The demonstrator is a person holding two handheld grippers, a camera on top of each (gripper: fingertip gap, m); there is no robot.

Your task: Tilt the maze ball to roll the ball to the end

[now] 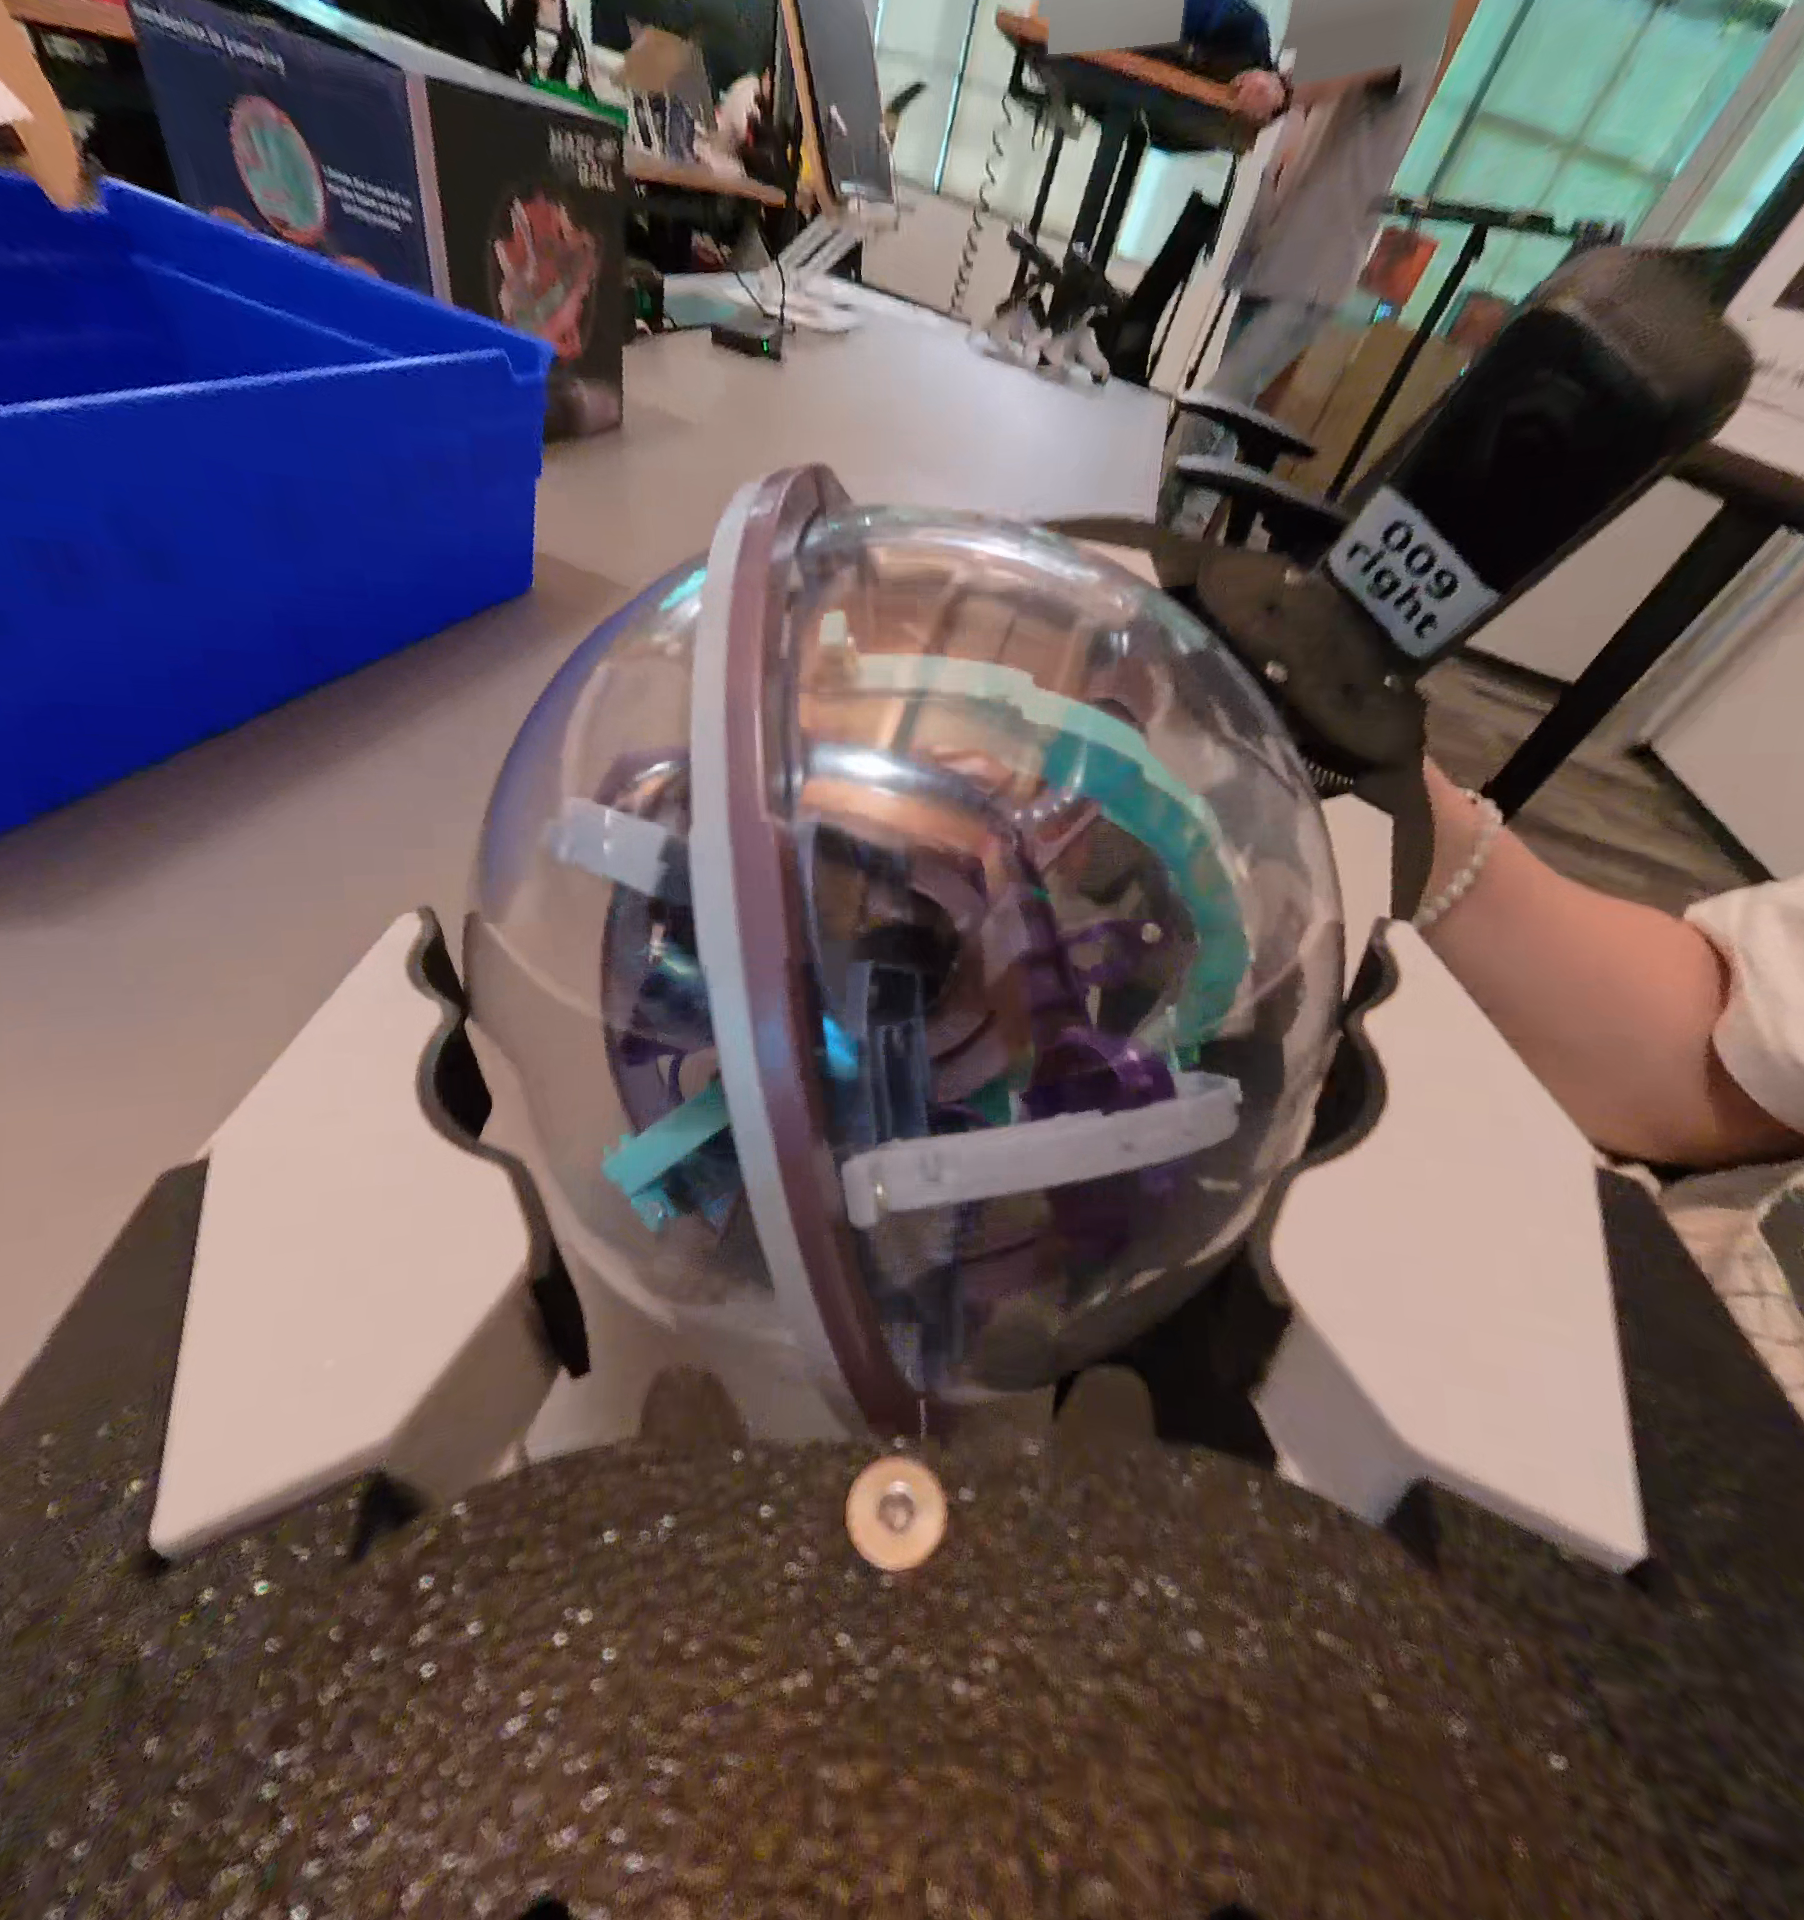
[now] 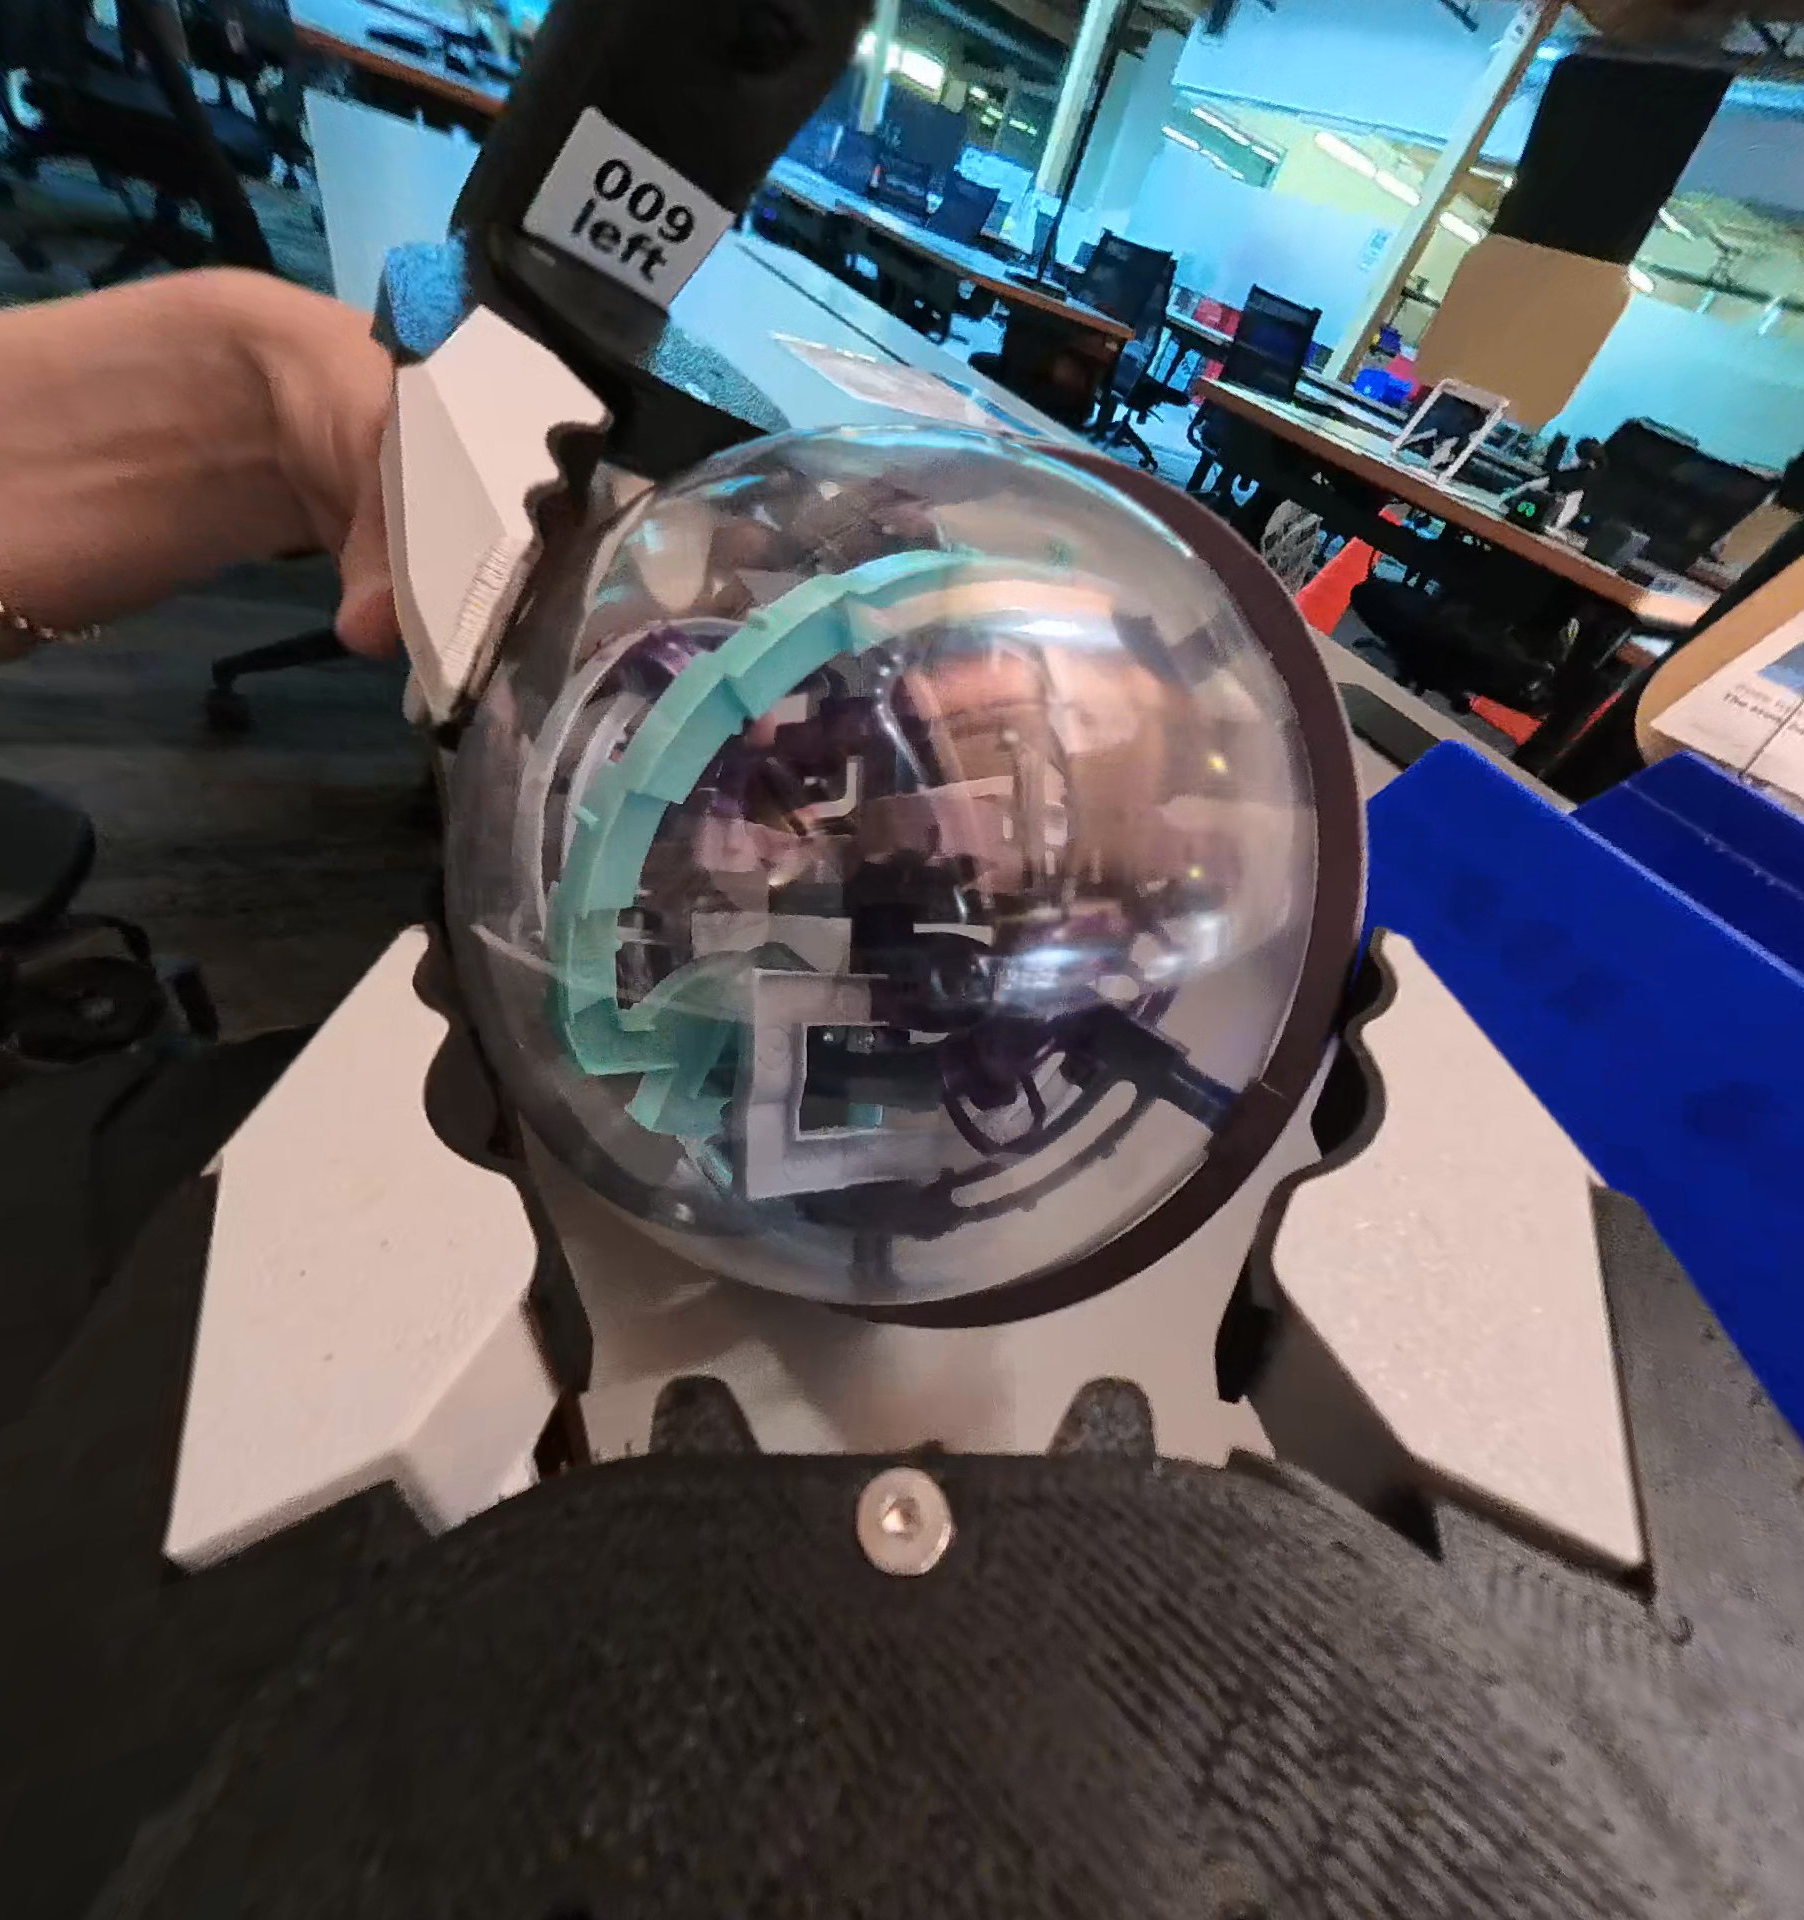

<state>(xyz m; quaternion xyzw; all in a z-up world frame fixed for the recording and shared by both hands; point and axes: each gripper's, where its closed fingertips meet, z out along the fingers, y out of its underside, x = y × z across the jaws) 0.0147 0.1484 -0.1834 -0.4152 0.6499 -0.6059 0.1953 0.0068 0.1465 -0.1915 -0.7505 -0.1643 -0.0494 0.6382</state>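
Left wrist view: both tools point(image 1: 903, 1039) point(image 2: 898, 1039) clamp maze ball point(image 1: 981, 935); grey table point(image 1: 150, 987), office.

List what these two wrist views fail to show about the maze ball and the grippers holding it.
- Small rolling ball: not findable in the clear plastic maze sphere in either view; glare, blur and crossing tracks hide it.
- Track end: not identifiable in either view.
- Sphere underside: left view, hidden by the left gripper body.
- Right gripper fingers: left view, behind the sphere.
- Blue plastic bin: cut off by the edge.
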